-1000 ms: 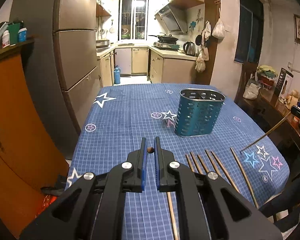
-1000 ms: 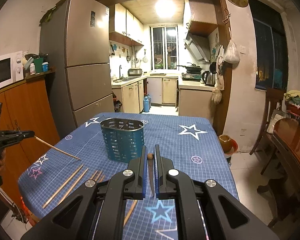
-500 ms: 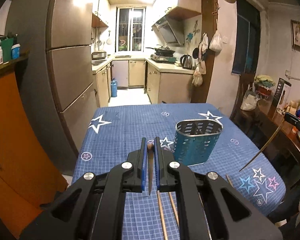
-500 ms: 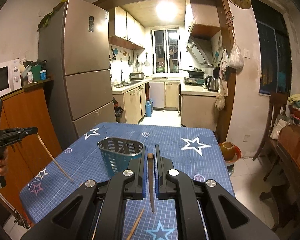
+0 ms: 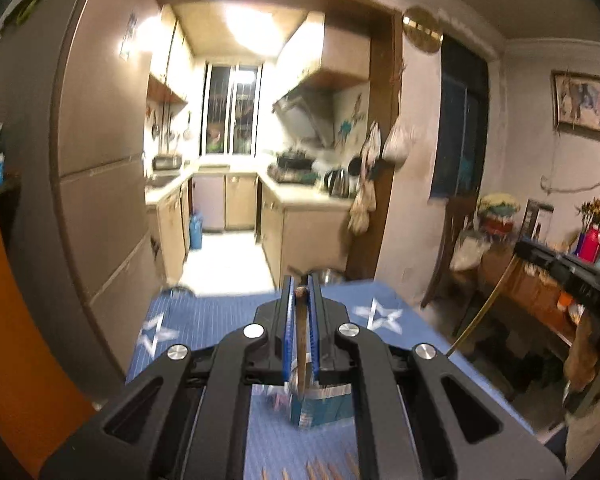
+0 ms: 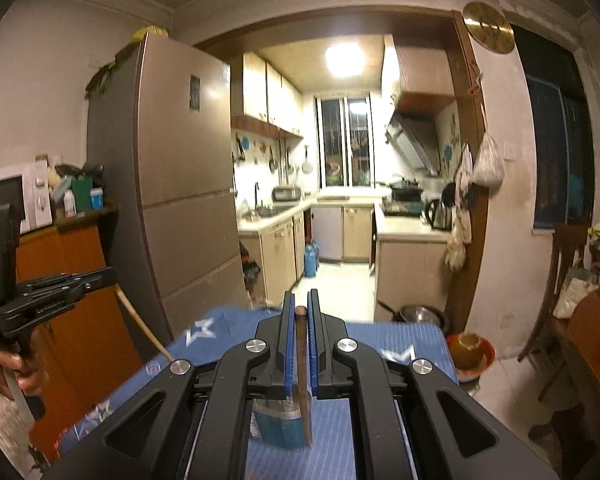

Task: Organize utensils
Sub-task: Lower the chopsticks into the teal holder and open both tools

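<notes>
A narrow kitchen with pale cabinets, a lit window and a bright ceiling lamp opens beyond a wooden doorway; a tall steel fridge [image 6: 168, 184] stands to its left beside an orange cabinet [image 6: 72, 280] that carries a microwave and small containers; a round brass clock [image 6: 488, 27] hangs above the door frame, and bags hang from hooks on it. In front lies a table under a blue checked cloth with white stars [image 5: 204, 320]; a teal perforated utensil holder [image 5: 320, 406] stands on it, seen low between each gripper's arms; loose chopsticks [image 5: 324, 470] lie at the near edge in the left view. A dark wooden sideboard [image 5: 532, 296] with flowers and boxes lines the right wall; a pot and a bowl sit on the floor by the doorway. The left gripper [image 5: 300, 300] is clamped tight on a brown chopstick [image 5: 301, 336], which hangs down toward the holder; the right gripper [image 6: 300, 312] likewise pinches its own chopstick [image 6: 302, 364] above the holder; each gripper shows in the other's view, held by a hand, with a chopstick slanting down from it.
</notes>
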`<state>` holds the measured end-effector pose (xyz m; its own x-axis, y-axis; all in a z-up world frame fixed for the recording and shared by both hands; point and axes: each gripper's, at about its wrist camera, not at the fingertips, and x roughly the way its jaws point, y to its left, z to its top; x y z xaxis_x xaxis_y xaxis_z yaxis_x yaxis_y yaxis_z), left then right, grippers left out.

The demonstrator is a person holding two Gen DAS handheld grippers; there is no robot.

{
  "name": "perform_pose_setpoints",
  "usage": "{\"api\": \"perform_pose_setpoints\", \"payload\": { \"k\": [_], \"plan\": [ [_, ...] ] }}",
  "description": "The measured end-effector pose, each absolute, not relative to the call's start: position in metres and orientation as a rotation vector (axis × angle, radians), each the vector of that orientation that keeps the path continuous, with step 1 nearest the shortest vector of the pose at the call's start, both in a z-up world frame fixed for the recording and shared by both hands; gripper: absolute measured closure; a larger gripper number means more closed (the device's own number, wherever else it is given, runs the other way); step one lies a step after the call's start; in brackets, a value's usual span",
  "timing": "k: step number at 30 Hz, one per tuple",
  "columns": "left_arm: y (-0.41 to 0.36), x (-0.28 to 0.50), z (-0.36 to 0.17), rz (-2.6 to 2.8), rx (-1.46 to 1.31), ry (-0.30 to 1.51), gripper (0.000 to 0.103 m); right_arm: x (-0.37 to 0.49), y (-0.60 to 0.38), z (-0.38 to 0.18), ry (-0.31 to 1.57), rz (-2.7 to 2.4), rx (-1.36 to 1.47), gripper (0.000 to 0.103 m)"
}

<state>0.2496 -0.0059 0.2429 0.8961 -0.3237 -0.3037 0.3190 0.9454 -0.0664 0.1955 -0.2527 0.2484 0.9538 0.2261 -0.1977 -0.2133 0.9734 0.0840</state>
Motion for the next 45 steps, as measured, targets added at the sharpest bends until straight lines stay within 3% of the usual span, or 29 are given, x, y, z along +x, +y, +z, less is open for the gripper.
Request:
{"api": "perform_pose_setpoints", "payload": {
  "k": [5,14,23,32,45],
  "plan": [
    [-0.03,0.279,0.251,-0.356,-0.026,0.294,0.098,0.231,-0.24,0.257,0.188,0.25,0.096,0.096],
    [-0.052,0.332,0.178,-0.359,-0.025,0.412,0.098,0.284,-0.22,0.212,0.262,0.212,0.078,0.096],
    [-0.048,0.339,0.133,-0.288,0.029,0.463,0.098,0.305,-0.209,0.155,0.376,0.193,0.073,0.096],
    [-0.046,0.326,0.121,-0.216,0.074,0.441,0.097,0.304,-0.209,0.134,0.425,0.171,0.089,0.095],
    [-0.037,0.272,0.154,-0.116,0.138,0.288,0.094,0.243,-0.254,0.146,0.348,0.135,0.123,0.095]
  ]
}}
